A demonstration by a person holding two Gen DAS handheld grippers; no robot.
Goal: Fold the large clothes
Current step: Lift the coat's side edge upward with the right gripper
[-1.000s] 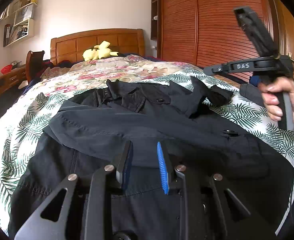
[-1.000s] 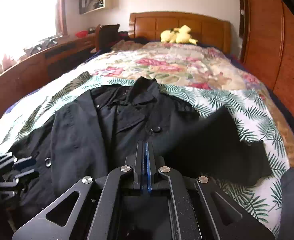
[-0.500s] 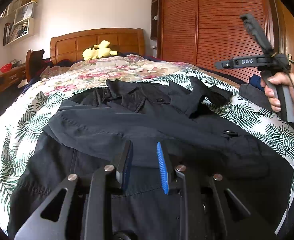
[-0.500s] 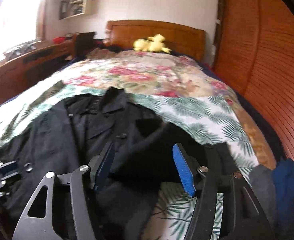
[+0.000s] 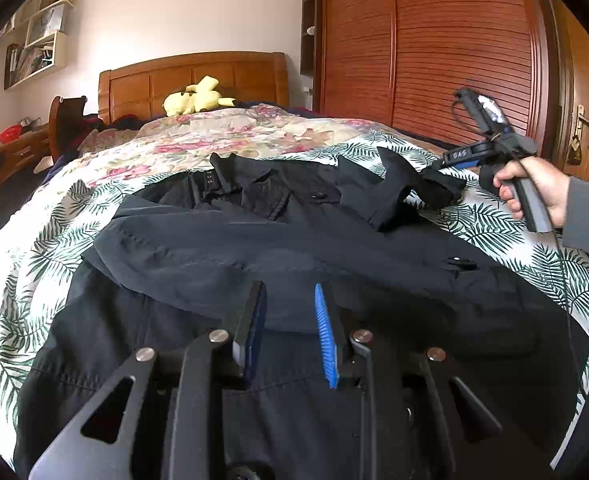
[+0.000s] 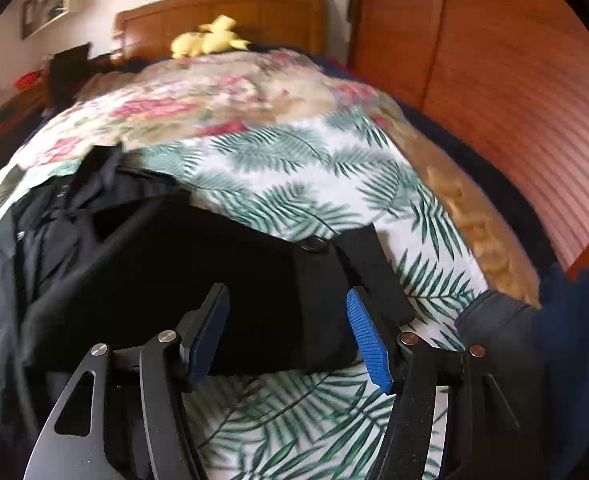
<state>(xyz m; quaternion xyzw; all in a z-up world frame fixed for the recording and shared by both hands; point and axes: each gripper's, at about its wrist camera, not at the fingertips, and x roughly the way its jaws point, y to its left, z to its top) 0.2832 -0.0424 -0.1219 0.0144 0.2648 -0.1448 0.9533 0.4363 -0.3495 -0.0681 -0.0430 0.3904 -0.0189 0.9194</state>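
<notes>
A black jacket [image 5: 294, 240] lies spread over the bed, collar toward the headboard. My left gripper [image 5: 289, 285] hovers low over its near hem, jaws a little apart with nothing between them. The jacket's right sleeve [image 6: 254, 272] is folded across the leaf-print cover, and its buttoned cuff [image 6: 314, 245] points right. My right gripper [image 6: 287, 289] stands open just short of that sleeve, its pads clear of the cloth. In the left wrist view a person's hand [image 5: 534, 188] holds that tool at the bed's right side, beside the sleeve [image 5: 398, 184].
A palm-leaf cover [image 5: 486, 228] and a floral quilt [image 5: 234, 136] lie over the bed. A yellow plush toy [image 5: 198, 98] sits by the wooden headboard [image 5: 190, 76]. A slatted wardrobe [image 5: 454, 60] runs along the right. Dark blue clothing [image 6: 554, 320] lies at the bed's right edge.
My right gripper went from shut to wide open, then swung right and down to the sleeve's cuff end. The left gripper and the jacket body stayed put.
</notes>
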